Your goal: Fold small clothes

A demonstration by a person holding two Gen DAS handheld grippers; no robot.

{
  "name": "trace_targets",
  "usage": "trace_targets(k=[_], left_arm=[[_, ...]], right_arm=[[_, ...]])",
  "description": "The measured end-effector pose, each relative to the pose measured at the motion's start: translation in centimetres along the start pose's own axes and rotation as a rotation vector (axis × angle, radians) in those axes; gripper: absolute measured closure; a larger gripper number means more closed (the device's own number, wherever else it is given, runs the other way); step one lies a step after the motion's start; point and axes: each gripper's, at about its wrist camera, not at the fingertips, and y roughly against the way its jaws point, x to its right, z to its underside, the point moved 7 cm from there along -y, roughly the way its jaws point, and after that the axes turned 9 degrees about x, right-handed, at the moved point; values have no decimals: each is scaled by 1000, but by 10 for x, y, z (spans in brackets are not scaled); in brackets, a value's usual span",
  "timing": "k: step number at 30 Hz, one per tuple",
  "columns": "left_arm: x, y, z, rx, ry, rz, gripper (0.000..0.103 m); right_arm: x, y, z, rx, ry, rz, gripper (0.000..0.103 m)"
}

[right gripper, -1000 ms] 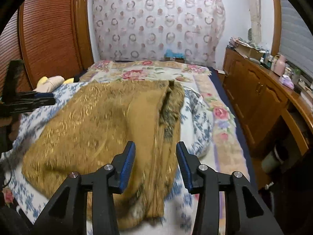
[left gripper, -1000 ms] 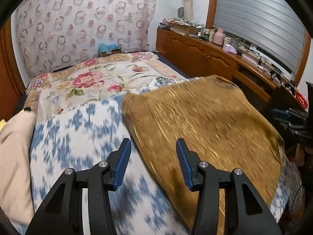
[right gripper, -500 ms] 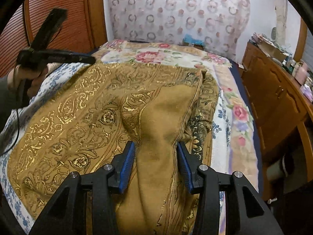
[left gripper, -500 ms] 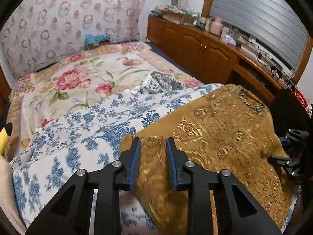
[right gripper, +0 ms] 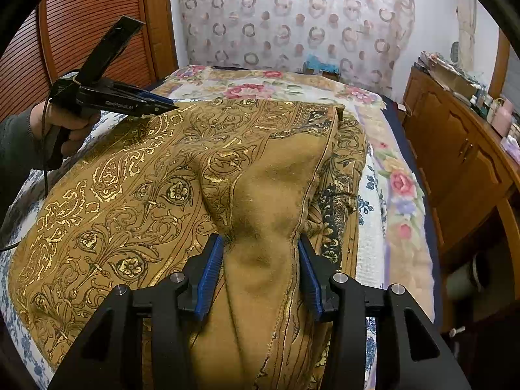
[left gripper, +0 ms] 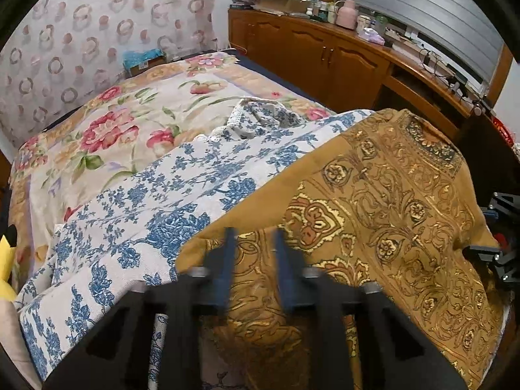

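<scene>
A mustard-brown cloth with gold scroll print [left gripper: 383, 214] [right gripper: 136, 195] lies spread over the bed. My left gripper [left gripper: 253, 253] sits over the cloth's near-left edge, its blue pads half closed with a fold of cloth between them. It also shows in the right wrist view [right gripper: 156, 105] at the cloth's far-left edge. My right gripper [right gripper: 260, 260] is open, with a raised plain-brown fold of the cloth bunched between its pads. The right gripper's tips [left gripper: 497, 253] show at the far right of the left wrist view.
A blue-and-white floral blanket [left gripper: 156, 227] lies under the cloth, over a pink-flowered bedspread [left gripper: 136, 120]. A wooden cabinet [right gripper: 461, 162] with clutter on top runs along the bed's right side. A louvred wooden door [right gripper: 81, 32] stands left. A yellow toy [left gripper: 6, 260] lies at the left edge.
Both grippers moved down onto the cloth. The left gripper's pads narrowed around the cloth's left edge. The right gripper pushed onto the raised brown fold, still open.
</scene>
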Motion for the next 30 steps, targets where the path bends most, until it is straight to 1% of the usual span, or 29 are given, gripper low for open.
trace_targets(k=[1, 4, 5, 6, 10, 11, 12, 14, 16, 18, 20, 21, 23, 24, 25, 26, 28, 30], left_arm=[[-1, -1, 0, -4, -6, -10, 100], [-1, 3, 1, 6, -24, -22, 102], [-1, 6, 0, 24, -26, -27, 102], [-4, 13, -4, 59, -21, -40, 102], [-30, 36, -20, 172, 74, -95, 102], [-35, 38, -22, 184, 83, -109, 102], [-39, 39, -22, 190, 89, -116, 102], [-43, 34, -22, 175, 100, -117, 102], [-46, 32, -19, 165, 99, -144, 102], [-44, 34, -15, 156, 118, -119, 100], [-39, 41, -10, 152, 114, -102, 85], [-35, 45, -8, 155, 101, -102, 80], [-25, 58, -1, 161, 74, -109, 63], [-21, 64, 2, 167, 65, -109, 61], [-14, 72, 6, 174, 56, -106, 57], [-10, 77, 9, 177, 53, -107, 49], [1, 89, 18, 185, 45, -108, 39], [14, 99, 29, 182, 44, -97, 37]], right_arm=[[0, 0, 0, 0, 0, 1, 55], [0, 0, 0, 0, 0, 0, 55], [-1, 0, 0, 0, -1, -1, 55], [-1, 0, 0, 0, -1, -1, 55], [-1, 0, 0, 0, 1, 1, 55], [-1, 0, 0, 0, 3, 3, 55], [-1, 0, 0, -1, 4, 5, 55], [-2, 0, 1, -1, 8, 7, 55], [-2, 0, 1, -2, 10, 7, 55], [-2, 1, 2, -1, 10, 7, 55], [-2, 1, 2, 0, 11, 8, 55], [-3, 2, 2, 1, 14, 11, 55], [-4, 7, 2, 9, 20, 23, 55], [-3, 10, 2, 14, 16, 29, 55], [-3, 14, 2, 21, 10, 34, 55], [-3, 18, 2, 28, 1, 38, 55], [-5, 26, 4, 39, -7, 44, 55], [-8, 34, 7, 48, -5, 56, 55]])
